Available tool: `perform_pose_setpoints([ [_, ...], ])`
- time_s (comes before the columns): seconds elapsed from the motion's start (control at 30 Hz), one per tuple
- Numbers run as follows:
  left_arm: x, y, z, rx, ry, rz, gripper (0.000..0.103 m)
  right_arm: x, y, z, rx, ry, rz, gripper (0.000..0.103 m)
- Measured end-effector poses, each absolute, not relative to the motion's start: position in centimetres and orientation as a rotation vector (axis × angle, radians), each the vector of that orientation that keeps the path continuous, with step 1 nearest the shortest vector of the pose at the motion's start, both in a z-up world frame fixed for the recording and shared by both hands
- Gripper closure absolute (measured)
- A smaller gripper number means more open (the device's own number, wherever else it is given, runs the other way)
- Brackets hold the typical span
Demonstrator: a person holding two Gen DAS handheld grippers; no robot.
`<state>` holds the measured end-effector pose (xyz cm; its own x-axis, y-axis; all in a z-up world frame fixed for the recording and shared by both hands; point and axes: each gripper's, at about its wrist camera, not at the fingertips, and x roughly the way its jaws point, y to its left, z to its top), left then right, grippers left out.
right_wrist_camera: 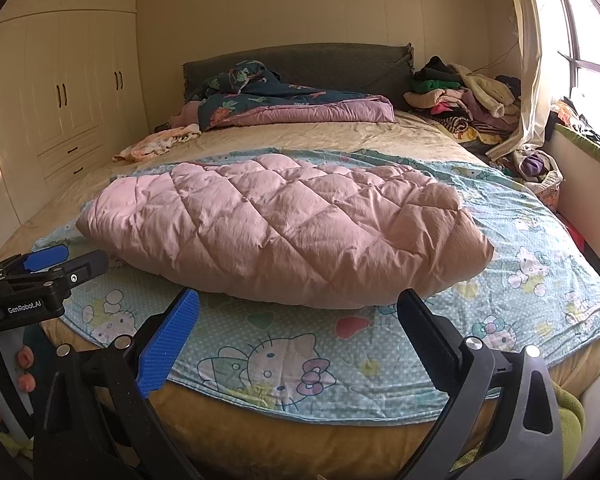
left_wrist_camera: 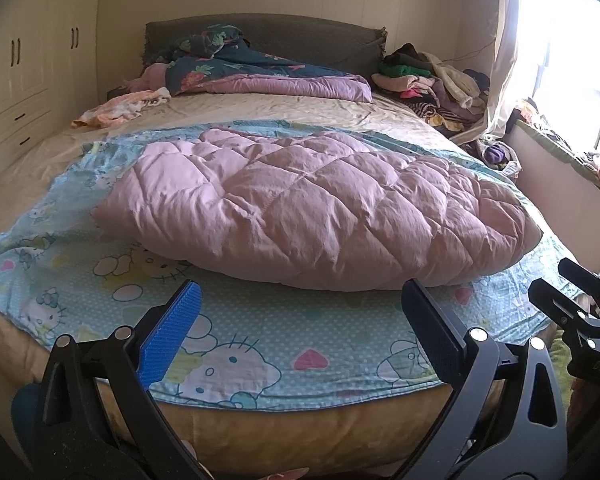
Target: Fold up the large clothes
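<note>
1. Nearest, at the bottom of each view, the left gripper (left_wrist_camera: 300,320) and right gripper (right_wrist_camera: 298,326) are both spread and hold nothing
2. Beyond them, in the frame's centre, the pink quilted cover (left_wrist_camera: 312,204) lies bunched on the cartoon sheet (left_wrist_camera: 260,344)
3. I think each gripper should pinch one near corner, then lift evenly
4. Far, upper right, a clothes pile (right_wrist_camera: 460,96) waits
</note>
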<state>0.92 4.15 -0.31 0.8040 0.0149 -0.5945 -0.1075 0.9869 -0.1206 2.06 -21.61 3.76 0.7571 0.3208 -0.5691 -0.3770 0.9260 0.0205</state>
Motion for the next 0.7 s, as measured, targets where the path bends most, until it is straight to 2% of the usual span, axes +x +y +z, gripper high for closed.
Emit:
perform_pose_setpoints([
  [0.7, 0.8, 4.39, 0.0, -0.141, 0.634, 0.072, 0.009, 1.77, -21.5, 3.95, -0.112, 0.605, 0.369, 0.004],
])
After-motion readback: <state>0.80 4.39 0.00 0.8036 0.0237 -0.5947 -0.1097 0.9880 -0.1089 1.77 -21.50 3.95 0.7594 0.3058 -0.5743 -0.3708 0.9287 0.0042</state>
